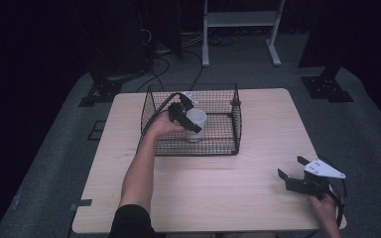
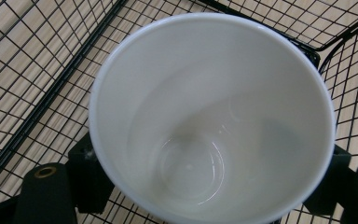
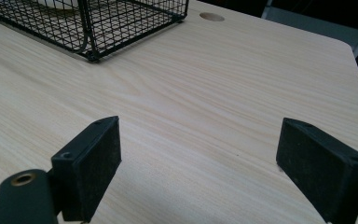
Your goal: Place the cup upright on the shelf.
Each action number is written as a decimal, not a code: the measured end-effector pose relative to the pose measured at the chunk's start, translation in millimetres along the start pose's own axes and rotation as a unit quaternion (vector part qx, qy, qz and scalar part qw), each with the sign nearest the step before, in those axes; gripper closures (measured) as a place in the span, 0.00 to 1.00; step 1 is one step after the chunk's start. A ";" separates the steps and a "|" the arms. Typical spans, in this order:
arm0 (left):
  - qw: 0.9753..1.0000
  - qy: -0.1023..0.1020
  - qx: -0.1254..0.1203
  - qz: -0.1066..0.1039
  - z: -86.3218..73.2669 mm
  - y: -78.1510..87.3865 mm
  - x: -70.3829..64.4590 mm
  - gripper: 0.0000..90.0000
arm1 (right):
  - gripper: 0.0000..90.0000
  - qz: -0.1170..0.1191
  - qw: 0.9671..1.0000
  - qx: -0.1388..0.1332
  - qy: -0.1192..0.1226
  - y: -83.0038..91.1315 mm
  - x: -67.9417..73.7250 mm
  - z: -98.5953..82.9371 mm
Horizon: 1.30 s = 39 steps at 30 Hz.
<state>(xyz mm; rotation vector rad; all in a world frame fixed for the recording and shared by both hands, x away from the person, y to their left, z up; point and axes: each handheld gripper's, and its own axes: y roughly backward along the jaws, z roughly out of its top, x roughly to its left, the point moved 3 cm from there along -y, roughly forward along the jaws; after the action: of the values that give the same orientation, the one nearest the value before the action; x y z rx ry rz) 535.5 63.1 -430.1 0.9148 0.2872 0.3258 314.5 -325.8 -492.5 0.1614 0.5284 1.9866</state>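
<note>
Left gripper [image 1: 187, 118] reaches into the wire basket [image 1: 235, 116] on the worktop [image 1: 258, 148]; its jaws are clamped on the white mug [image 1: 196, 124], one pad either side of the wall. In the left gripper view the mug [image 2: 212, 116] is seen from above the mouth, empty, the basket [image 2: 32, 60] mesh beneath and around it. Whether the mug's base is resting on the mesh or held just above it cannot be told.

Right gripper [image 1: 305, 179] sits near the front right corner of the worktop, well apart from the basket, jaws spread wide with nothing between them. The right gripper view shows bare wood [image 3: 214, 102] ahead and a corner of the basket [image 3: 91, 28] at upper left.

Risks, as judged from here:
- The mug is glazed and smooth, and held by a pinch across the round wall. A loosened or off-centre squeeze could let it rotate or slip down between the pads
- The basket walls stand close to the hand and cable. A lift or tilt that drifts sideways could knock the mug's rim against the wire, or snag the cable on the top edge
- The basket looks light and nothing pins it down. A catch on the mesh could drag or tip it, and the right gripper is too far off to steady it
</note>
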 end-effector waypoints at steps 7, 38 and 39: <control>1.000 -0.009 0.009 0.003 -1.0 0.7 -2.5 0.23 | 0.15 0.001 1.000 0.000 -0.002 -0.1 -0.6 0.0; 0.999 0.005 -0.030 0.031 1.3 24.2 -14.7 0.08 | 0.15 0.000 1.000 0.000 -0.001 -0.1 -0.4 0.1; 0.999 0.005 -0.033 0.033 0.6 26.4 -15.8 0.08 | 0.15 0.000 1.000 0.000 -0.001 -0.1 -0.4 0.1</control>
<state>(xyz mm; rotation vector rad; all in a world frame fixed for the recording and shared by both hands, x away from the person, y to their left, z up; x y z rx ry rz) 517.3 71.4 -406.7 0.8594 0.2553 0.3983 314.8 -326.1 -492.5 0.1627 0.5262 1.9867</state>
